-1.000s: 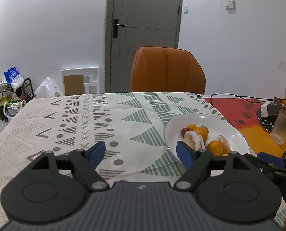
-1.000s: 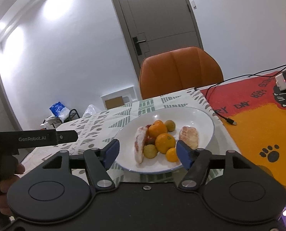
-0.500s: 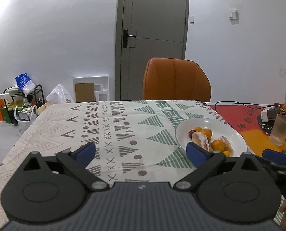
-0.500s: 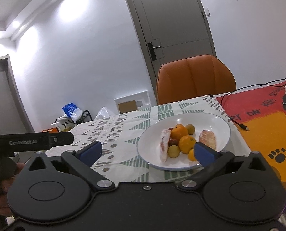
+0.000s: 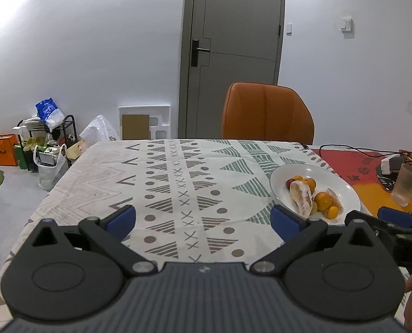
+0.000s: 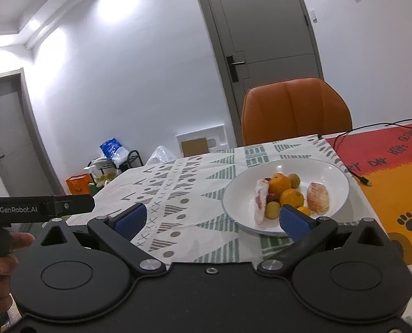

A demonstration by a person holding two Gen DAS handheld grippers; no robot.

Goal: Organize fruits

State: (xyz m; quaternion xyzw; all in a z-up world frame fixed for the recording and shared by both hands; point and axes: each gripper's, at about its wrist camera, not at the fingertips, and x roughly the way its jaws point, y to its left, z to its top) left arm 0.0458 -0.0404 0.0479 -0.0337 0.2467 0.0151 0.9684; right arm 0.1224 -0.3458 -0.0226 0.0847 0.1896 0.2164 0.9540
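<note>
My left gripper (image 5: 203, 219) has a dark grey ribbed housing with a small round emblem at its top centre. Two matte black arms, each ending in a large disc-shaped hub with a raised circular cap, pivot on silver screws. Each arm carries a blue rectangular pad (image 5: 121, 219). Triangular cut-outs sit above both hubs.

My right gripper (image 6: 211, 222) has the same layout, with a smooth black housing, one small central screw, silver pivot screws and blue ribbed pads (image 6: 131, 220).

In the right wrist view, the black bar of the left unit bears white "GenRobot.AI" lettering. My left hand (image 6: 0, 263) wraps its black handle.
</note>
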